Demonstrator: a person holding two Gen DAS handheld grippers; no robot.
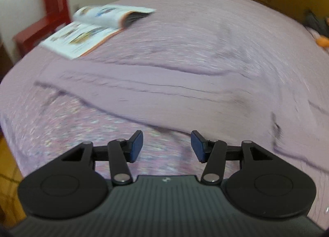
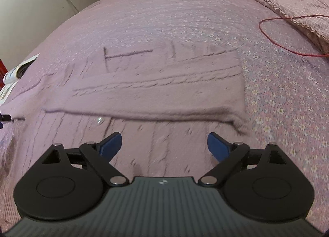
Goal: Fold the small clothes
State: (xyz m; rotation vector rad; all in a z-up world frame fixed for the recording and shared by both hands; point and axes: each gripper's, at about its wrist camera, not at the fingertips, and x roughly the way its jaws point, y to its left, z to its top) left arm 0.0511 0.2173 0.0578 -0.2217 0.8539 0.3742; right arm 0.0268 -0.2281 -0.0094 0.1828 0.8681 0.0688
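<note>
Both my grippers were empty: the left gripper (image 1: 167,146) stood partly open above the bedspread (image 1: 205,21), the right gripper (image 2: 164,146) gaped wide over the mauve knitted garment (image 2: 164,93). That garment lay flat mid-bed, its long axis crosswise to my view, one fold apparently laid over. I judged the task partway done, with further folds left near an open magazine (image 1: 86,31).

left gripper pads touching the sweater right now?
Apart. In the left wrist view the left gripper stands open; both pads show bare, with only bedspread between them and the sweater farther off.
</note>
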